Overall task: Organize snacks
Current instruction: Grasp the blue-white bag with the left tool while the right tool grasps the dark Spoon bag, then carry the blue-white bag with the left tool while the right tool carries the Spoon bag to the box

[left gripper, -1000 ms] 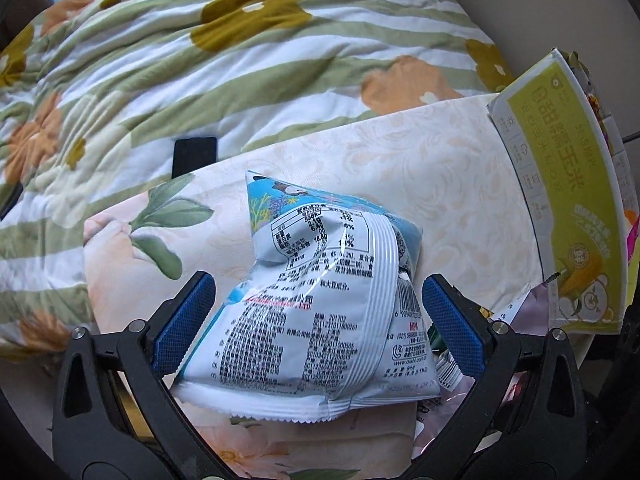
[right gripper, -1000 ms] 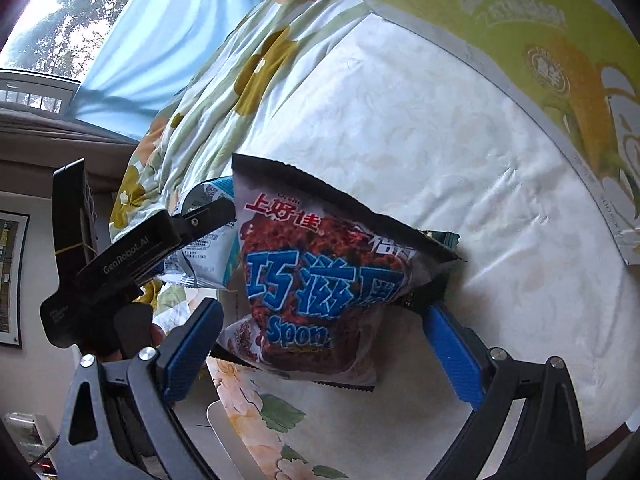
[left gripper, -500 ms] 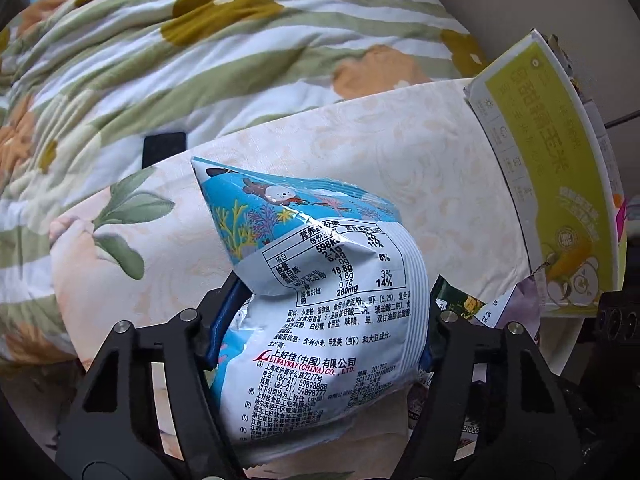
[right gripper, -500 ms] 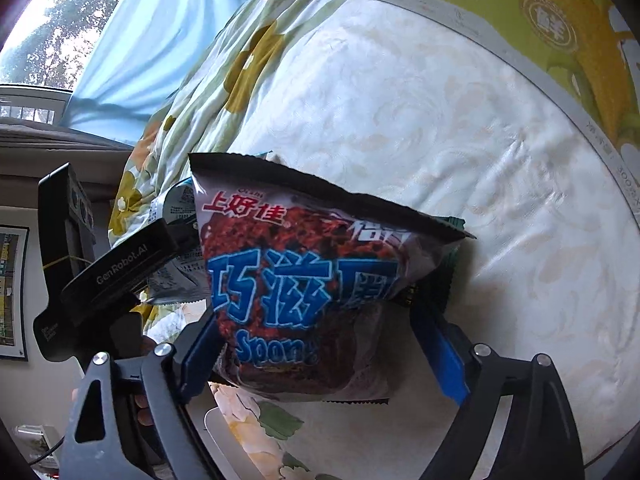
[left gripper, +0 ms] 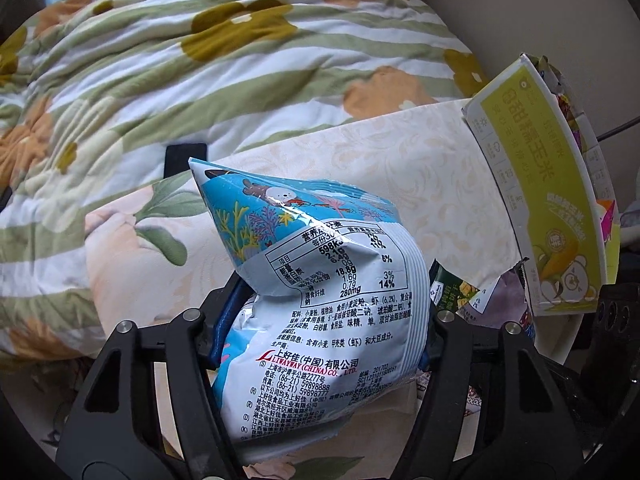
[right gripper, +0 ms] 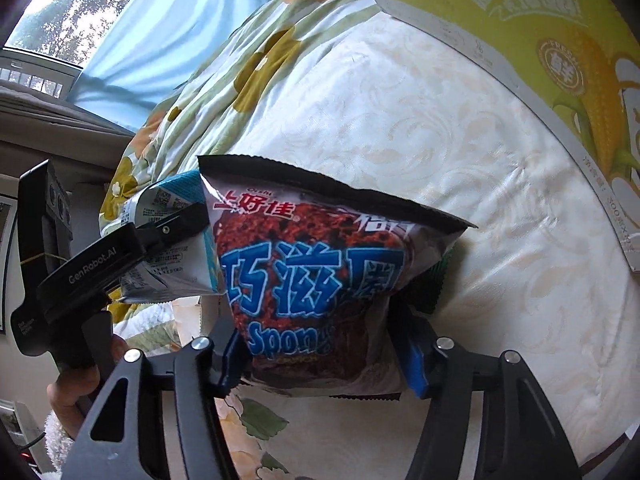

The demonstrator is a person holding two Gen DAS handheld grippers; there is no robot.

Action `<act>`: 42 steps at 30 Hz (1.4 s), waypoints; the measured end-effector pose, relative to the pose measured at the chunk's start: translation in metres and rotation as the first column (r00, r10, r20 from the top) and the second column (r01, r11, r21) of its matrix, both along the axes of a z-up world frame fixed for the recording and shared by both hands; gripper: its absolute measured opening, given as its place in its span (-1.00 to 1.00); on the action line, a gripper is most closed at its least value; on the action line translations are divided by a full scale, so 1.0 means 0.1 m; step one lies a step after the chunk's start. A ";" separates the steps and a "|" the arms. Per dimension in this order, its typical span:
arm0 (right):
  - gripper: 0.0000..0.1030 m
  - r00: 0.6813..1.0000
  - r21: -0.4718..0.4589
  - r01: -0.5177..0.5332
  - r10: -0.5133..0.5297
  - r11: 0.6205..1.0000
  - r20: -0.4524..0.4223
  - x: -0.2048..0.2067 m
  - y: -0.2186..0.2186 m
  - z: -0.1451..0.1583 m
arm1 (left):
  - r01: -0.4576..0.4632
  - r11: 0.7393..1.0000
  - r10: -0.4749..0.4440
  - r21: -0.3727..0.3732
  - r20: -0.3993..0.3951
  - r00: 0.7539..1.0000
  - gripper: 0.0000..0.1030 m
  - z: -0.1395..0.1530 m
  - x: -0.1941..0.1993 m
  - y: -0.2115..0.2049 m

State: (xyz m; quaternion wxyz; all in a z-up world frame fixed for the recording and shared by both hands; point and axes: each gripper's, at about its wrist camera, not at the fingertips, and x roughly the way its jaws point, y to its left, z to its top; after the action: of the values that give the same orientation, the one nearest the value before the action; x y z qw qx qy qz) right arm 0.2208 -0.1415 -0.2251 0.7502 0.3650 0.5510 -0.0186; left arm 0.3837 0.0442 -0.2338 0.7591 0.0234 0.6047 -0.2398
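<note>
A light-blue snack bag (left gripper: 320,264) with a white printed back stands between the fingers of my left gripper (left gripper: 332,304). Its jaws are closing and the blue pads squeeze the bag's waist, lifting it off the cream tablecloth (left gripper: 400,168). In the right wrist view a dark red-brown snack bag (right gripper: 316,264) with blue lettering sits between the fingers of my right gripper (right gripper: 320,340), whose jaws are also closing and pinch its lower sides. Just left of it, the left gripper (right gripper: 172,232) holds the blue bag (right gripper: 168,204).
A yellow-green corn box (left gripper: 536,184) stands open at the table's right edge. Green (left gripper: 452,296) and purple (left gripper: 504,304) packets lie beside it. A flowered quilt (left gripper: 200,60) lies behind the table, with a black object (left gripper: 186,160) on it. A hand (right gripper: 76,392) grips the left handle.
Both grippers went from wide open around their bags to closed on them. The blue bag has crumpled and tipped upright in the left gripper; the dark bag is now pinched.
</note>
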 end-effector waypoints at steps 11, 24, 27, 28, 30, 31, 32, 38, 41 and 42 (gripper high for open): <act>0.08 0.988 -0.110 -0.075 0.089 0.991 0.128 -0.13 0.07 0.60 | -0.069 0.997 0.073 -0.046 0.095 0.993 0.22 0.66 -0.31 0.22; 0.08 0.898 -0.201 -0.115 0.188 0.973 0.397 -0.31 -0.65 1.90 | -0.093 0.983 0.137 -0.161 0.289 0.947 0.22 1.92 -0.70 -0.38; 0.08 0.879 -0.246 -0.124 0.221 0.961 0.422 -0.37 -1.04 2.11 | -0.107 0.978 0.163 -0.178 0.334 0.928 0.22 2.13 -0.81 -0.70; 0.08 0.875 -0.251 -0.124 0.225 0.960 0.428 -0.38 -1.15 2.15 | -0.112 0.977 0.170 -0.183 0.343 0.924 0.22 2.18 -0.84 -0.84; 0.08 0.872 -0.275 -0.132 0.244 0.952 0.425 -0.38 -1.40 2.21 | -0.113 0.974 0.178 -0.198 0.351 0.919 0.22 2.24 -0.90 -1.13; 0.08 0.871 -0.294 -0.131 0.252 0.947 0.423 -0.39 -1.55 2.23 | -0.110 0.974 0.175 -0.198 0.352 0.919 0.22 2.25 -0.92 -1.29; 0.08 0.870 -0.307 -0.134 0.260 0.942 0.419 -0.37 -1.67 2.24 | -0.108 0.975 0.172 -0.195 0.350 0.921 0.22 2.24 -0.94 -1.45; 0.08 0.871 -0.338 -0.158 0.292 0.928 0.395 -0.33 -2.40 2.22 | -0.106 0.976 0.162 -0.188 0.310 0.937 0.22 2.02 -0.97 -2.37; 0.08 0.875 -0.338 -0.184 0.311 0.923 0.372 -0.28 -2.69 2.17 | -0.113 0.977 0.161 -0.180 0.284 0.945 0.22 1.88 -0.95 -2.78; 0.08 0.875 -0.335 -0.195 0.318 0.922 0.366 -0.25 -2.78 2.16 | -0.117 0.977 0.164 -0.177 0.281 0.946 0.22 1.83 -0.94 -2.89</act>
State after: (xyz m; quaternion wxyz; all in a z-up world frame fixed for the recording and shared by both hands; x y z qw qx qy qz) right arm 0.1956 -0.4194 -0.0094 0.8901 0.1706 0.4151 0.0795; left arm 0.2901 -0.2448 -0.0504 0.8551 -0.0449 0.4644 -0.2259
